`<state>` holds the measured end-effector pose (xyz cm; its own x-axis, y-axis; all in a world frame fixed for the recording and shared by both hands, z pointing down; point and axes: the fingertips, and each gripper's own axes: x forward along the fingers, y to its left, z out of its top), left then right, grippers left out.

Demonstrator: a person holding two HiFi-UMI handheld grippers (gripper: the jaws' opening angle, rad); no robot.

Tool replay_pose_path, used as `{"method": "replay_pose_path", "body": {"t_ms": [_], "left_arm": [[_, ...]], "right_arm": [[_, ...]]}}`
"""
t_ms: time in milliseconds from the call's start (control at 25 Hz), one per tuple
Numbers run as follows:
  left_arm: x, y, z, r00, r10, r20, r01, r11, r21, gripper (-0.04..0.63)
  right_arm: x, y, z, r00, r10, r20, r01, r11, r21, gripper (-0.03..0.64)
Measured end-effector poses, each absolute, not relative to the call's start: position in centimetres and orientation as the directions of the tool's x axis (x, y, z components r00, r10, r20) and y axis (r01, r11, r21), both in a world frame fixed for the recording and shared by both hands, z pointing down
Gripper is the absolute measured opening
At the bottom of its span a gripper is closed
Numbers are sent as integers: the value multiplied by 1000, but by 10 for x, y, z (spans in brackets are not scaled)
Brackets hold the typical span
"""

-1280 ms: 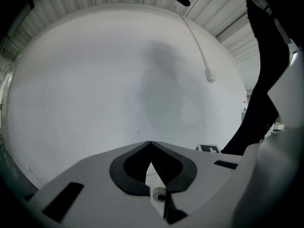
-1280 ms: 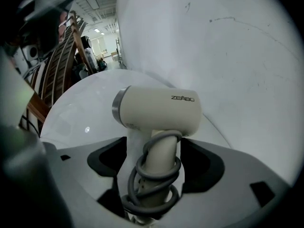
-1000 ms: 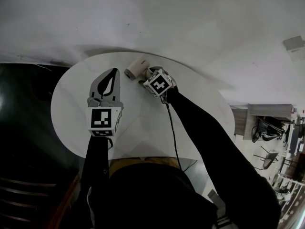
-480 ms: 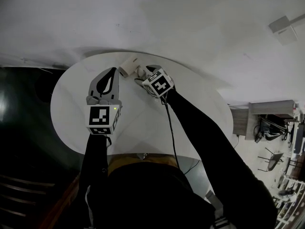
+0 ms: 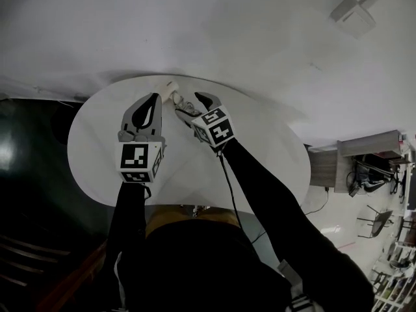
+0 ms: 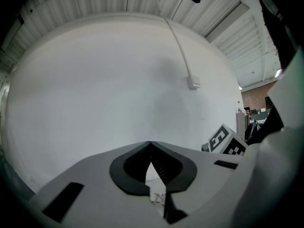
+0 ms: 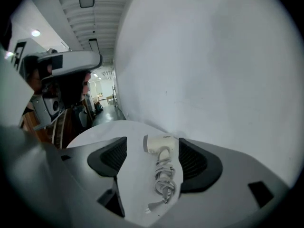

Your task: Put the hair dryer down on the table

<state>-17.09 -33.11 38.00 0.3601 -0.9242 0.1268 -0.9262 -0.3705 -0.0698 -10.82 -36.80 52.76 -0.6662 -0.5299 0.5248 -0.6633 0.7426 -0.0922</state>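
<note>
The white hair dryer (image 7: 159, 144) lies on its side on the round white table (image 5: 260, 155), near the far edge by the wall. Its coiled cord (image 7: 164, 177) and plug trail toward me. In the head view the hair dryer (image 5: 170, 91) shows small, just past both grippers. My right gripper (image 7: 152, 146) is open, with the dryer lying ahead of its jaws and apart from them. The right gripper (image 5: 194, 108) hovers just short of the cord. My left gripper (image 5: 155, 99) is shut and empty, hanging over the table left of the dryer; the left gripper (image 6: 151, 144) faces the wall.
A plain white wall (image 5: 214, 31) rises right behind the table. A small wall box (image 6: 193, 83) with a conduit is fixed to that wall. Dark floor (image 5: 32, 148) lies to the left, and shelves and chairs (image 5: 370, 174) stand at the right.
The right gripper has opened and drawn back from the hair dryer, which now lies free on the table. The left gripper has barely moved.
</note>
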Motion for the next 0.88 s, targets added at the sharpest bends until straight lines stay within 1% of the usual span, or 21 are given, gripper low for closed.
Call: {"method": "replay_pose_path", "body": {"t_ms": [280,480,760,880], "left_arm": [[-132,-306,368,365,-924,117,-922,-376,-96,15],[-109,-284,360,361,-927,99,-922,-370,-110,15],[-89,-254,355,352,-932,90,-926,-361,-109,15],[-78,-246,352,372,-924,90,-918,-380,-114,15]], "right_arm": [[-67,-339,471,-693,-619,370,-695,711,-111,341],[-36,-312,440,-683,-674,280,-717,692,-84,341],[-8,-274,401,-673,-718,178,-733,680,-32,341],[7,-263,385,-660,-741,123,-747,664,-3,341]]}}
